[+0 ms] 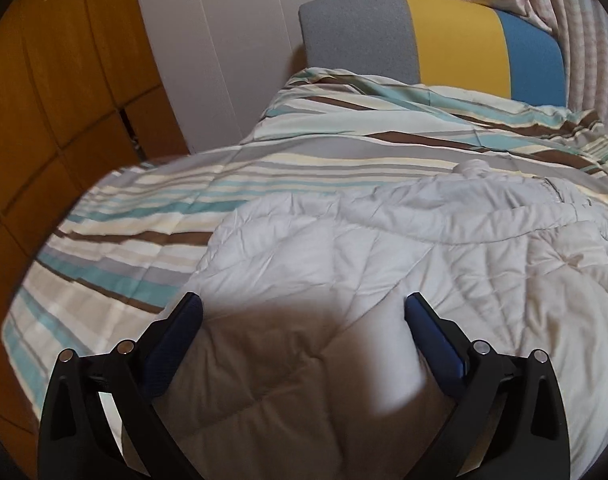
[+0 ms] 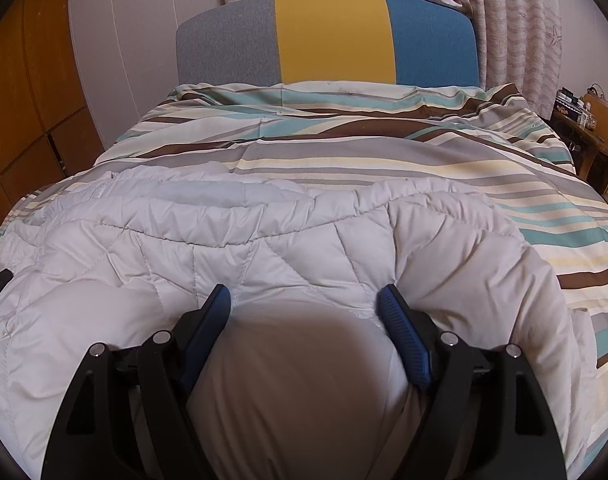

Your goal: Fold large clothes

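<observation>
Your padded white jacket [image 2: 264, 240] lies crosswise on the striped bed [image 2: 383, 152], bunched directly under both hands, with the right gripper [image 2: 304, 300] and left gripper [image 1: 304, 308] each spread wide around a thick puffed fold, neither visibly clamped.

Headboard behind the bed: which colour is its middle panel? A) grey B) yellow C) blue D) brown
B: in the right wrist view the headboard runs grey, then yellow, then blue from left to right, so the yellow panel sits in the middle, above the striped bedcover.
</observation>
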Available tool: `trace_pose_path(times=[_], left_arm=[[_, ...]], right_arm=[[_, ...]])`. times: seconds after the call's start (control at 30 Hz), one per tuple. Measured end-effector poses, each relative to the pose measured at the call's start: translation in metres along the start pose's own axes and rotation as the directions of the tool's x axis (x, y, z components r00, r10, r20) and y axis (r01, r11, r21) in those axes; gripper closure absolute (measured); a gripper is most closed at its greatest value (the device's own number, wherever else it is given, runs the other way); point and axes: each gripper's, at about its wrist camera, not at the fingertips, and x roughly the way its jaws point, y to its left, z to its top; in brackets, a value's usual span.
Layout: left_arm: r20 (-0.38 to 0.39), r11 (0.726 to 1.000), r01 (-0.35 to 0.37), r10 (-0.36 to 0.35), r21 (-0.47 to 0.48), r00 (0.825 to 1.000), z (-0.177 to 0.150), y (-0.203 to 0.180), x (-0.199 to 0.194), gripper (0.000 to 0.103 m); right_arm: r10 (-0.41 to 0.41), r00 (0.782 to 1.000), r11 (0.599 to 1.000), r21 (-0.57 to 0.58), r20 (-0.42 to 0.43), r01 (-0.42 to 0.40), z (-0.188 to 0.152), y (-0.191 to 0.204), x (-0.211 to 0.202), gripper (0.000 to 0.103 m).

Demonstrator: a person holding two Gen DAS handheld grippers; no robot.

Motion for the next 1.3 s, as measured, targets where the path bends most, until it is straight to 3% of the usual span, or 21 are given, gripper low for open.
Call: trace_pose_path(times=[0.1, 0.3, 0.4, 0.67, 0.9, 1.1, 1.3], left_arm=[[-0.019, 0.995, 0.083, -0.084, -0.058, 0.996, -0.005, 0.01, 0.017, 0.003], [-0.022, 0.997, 0.067, -0.068, -0.04, 0.997, -0.006, 0.002, 0.018, 0.003], [-0.035, 0.997, 0.072, -0.073, -0.038, 0.997, -0.007, 0.005, 0.001, 0.003], [0.083, 0.999, 0.028, -0.027, -0.019, 0.996, -0.037, 0.026, -0.063, 0.003], [0.073, 0.988, 0.032, -0.021, -0.15, 0.997, -0.068, 0.064, -0.082, 0.003], [0.053, 0.948, 0.093, -0.081, -0.305, 0.995, -0.094, 0.094, -0.092, 0.003], [0.038, 0.917, 0.156, -0.153, -0.367, 0.987, -0.118, 0.099, -0.099, 0.003]], right_arm=[[-0.001, 1.0, 1.0, 0.0, 0.0, 0.001, 0.0, 0.0, 0.0, 0.026], [-0.002, 1.0, 1.0, -0.001, 0.002, 0.002, 0.0, 0.0, -0.002, 0.026], [-0.026, 1.0, 1.0, -0.016, -0.015, 0.026, 0.002, 0.003, -0.003, 0.024], [-0.076, 0.995, 0.997, -0.001, -0.064, 0.076, 0.003, 0.005, -0.02, 0.021], [-0.052, 0.998, 0.999, 0.008, -0.043, 0.053, -0.006, 0.011, -0.06, 0.019], [-0.028, 0.999, 1.0, -0.013, -0.028, 0.028, -0.02, 0.026, -0.086, 0.018], [0.018, 1.0, 1.0, 0.0, -0.023, -0.018, -0.03, 0.037, -0.104, 0.018]])
